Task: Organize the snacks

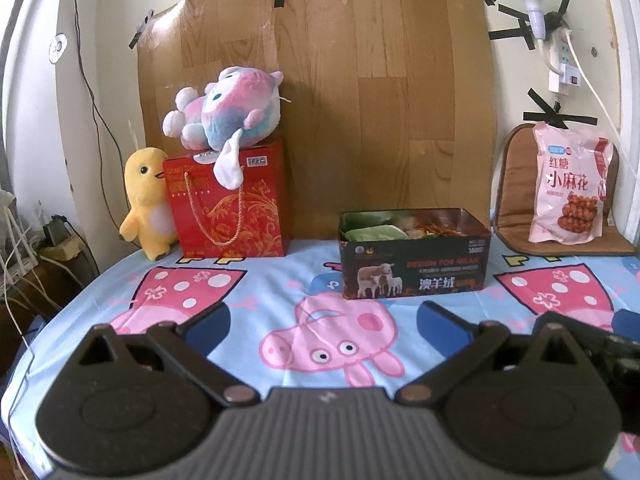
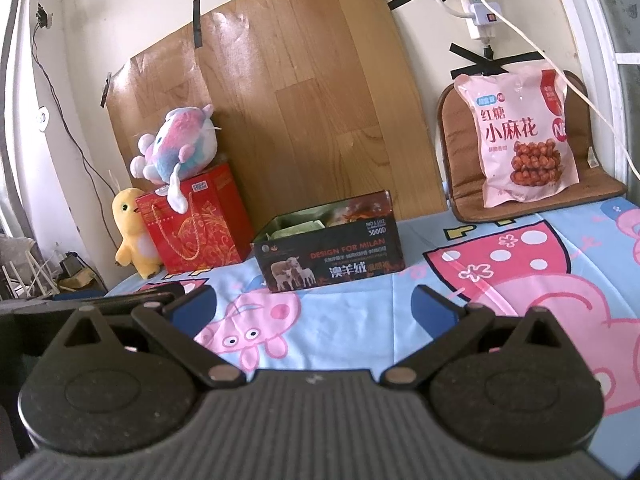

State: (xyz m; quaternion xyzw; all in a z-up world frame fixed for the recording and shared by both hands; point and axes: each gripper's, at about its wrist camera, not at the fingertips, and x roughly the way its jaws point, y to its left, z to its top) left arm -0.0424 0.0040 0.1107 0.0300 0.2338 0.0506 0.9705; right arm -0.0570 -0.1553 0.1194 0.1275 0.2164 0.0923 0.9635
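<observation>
You are holding the left gripper (image 1: 324,320) low over the cartoon-print cloth (image 1: 256,292) on the desk, its fingers (image 1: 208,324) spreading wide with nothing between them. You are keeping the right gripper (image 2: 314,306) just beside it, fingers (image 2: 434,304) equally wide and gripping nothing. The dark tin box (image 1: 414,254) is sitting open ahead of both, with green and orange snack packets (image 1: 376,233) lying inside. The pink snack bag (image 2: 524,136) is leaning upright on a brown cushion (image 2: 460,148) at the far right, well apart from the box. A red gift bag (image 1: 230,200) is standing to the left, carrying a pastel plush toy (image 1: 224,110), with a yellow plush chick (image 1: 146,200) touching its side.
</observation>
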